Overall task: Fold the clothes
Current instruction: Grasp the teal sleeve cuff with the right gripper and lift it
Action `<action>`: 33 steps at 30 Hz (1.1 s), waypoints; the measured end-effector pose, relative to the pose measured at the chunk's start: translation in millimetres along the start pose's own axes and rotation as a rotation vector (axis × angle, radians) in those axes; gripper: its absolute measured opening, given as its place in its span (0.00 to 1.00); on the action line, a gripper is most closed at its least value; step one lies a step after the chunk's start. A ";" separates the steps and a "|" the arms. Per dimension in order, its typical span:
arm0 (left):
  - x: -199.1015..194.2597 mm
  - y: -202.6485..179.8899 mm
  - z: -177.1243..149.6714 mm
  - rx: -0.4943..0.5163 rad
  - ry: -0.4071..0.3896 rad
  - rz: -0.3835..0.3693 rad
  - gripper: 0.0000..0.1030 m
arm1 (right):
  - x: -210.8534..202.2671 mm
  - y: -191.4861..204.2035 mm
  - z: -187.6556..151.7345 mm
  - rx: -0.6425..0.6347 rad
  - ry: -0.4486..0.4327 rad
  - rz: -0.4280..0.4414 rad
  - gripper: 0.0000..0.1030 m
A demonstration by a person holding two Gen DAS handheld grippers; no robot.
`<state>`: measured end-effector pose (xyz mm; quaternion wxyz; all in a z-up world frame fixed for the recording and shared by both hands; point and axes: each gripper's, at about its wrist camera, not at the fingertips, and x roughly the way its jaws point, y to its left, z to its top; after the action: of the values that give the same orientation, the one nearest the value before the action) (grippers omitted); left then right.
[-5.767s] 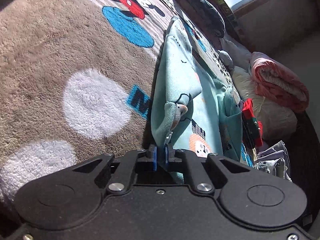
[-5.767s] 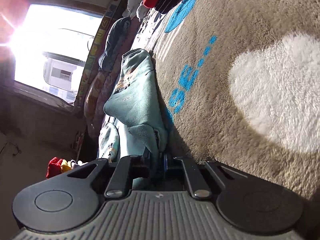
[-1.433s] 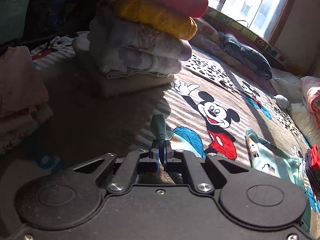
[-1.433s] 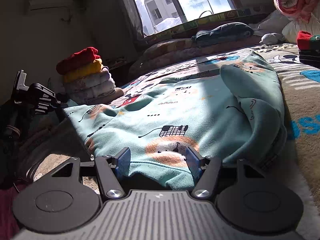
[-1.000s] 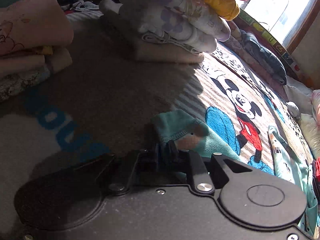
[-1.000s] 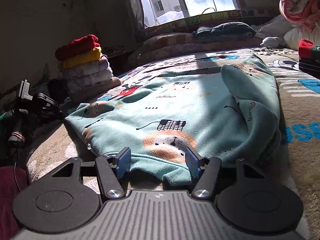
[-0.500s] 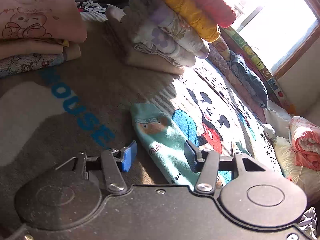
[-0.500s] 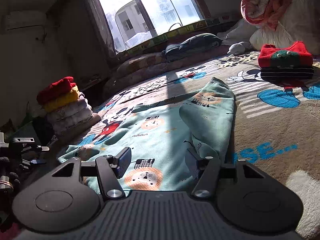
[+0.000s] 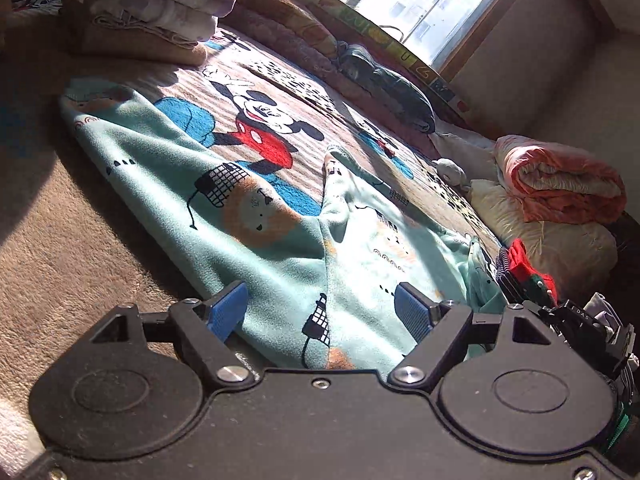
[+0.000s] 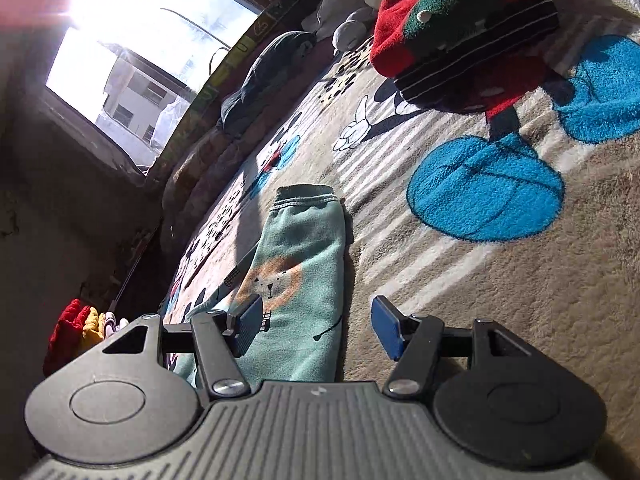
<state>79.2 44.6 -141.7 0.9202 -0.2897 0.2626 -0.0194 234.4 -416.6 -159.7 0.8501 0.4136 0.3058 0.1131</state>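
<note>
- We see our left gripper [image 9: 322,312] spread wide, its blue pads [image 9: 226,309] apart and holding nothing; it hovers low over the near edge of the teal garment [image 9: 256,216].
- Our right gripper [image 10: 316,326] is spread too, gripping nothing; its left pad [image 10: 249,324] sits over the garment's teal sleeve [image 10: 298,280], while the right pad is over bare blanket.
- The teal garment, printed with lion faces and small black marks, lies spread out on the cartoon-mouse blanket [image 9: 80,240] that covers the bed, one sleeve reaching toward the far left and another fold rising near the middle.
- In the right wrist view the sleeve runs away from us and ends in a stitched cuff lying flat on the blanket [image 10: 540,280].
- Beyond the cuff, well apart, we see a folded red and green knit [image 10: 452,20] stacked on a dark striped piece.
- In the left wrist view a pile of folded clothes [image 9: 152,20] stands at the far left, and a rolled pink quilt [image 9: 560,184] rests on a pale pillow at the right.
- A bright window [image 9: 404,4] lies behind the bed.
</note>
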 end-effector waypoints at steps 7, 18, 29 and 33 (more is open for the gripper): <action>15.1 11.9 3.3 -0.032 0.016 -0.055 0.79 | 67.8 -8.4 41.5 0.020 0.062 0.013 0.55; 20.6 11.3 -0.5 0.024 -0.001 -0.073 0.80 | 116.0 -9.6 63.7 -0.002 0.050 -0.001 0.28; 21.4 12.2 -1.8 0.036 -0.009 -0.077 0.80 | 76.2 22.1 64.8 -0.099 -0.088 -0.062 0.06; 21.7 11.6 -1.8 0.036 -0.010 -0.078 0.81 | 43.0 34.7 71.4 -0.149 -0.146 -0.063 0.06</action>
<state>95.7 49.2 -159.5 0.9251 -0.2829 0.2464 -0.0585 314.2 -420.7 -117.6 0.9016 0.3466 0.2467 0.0783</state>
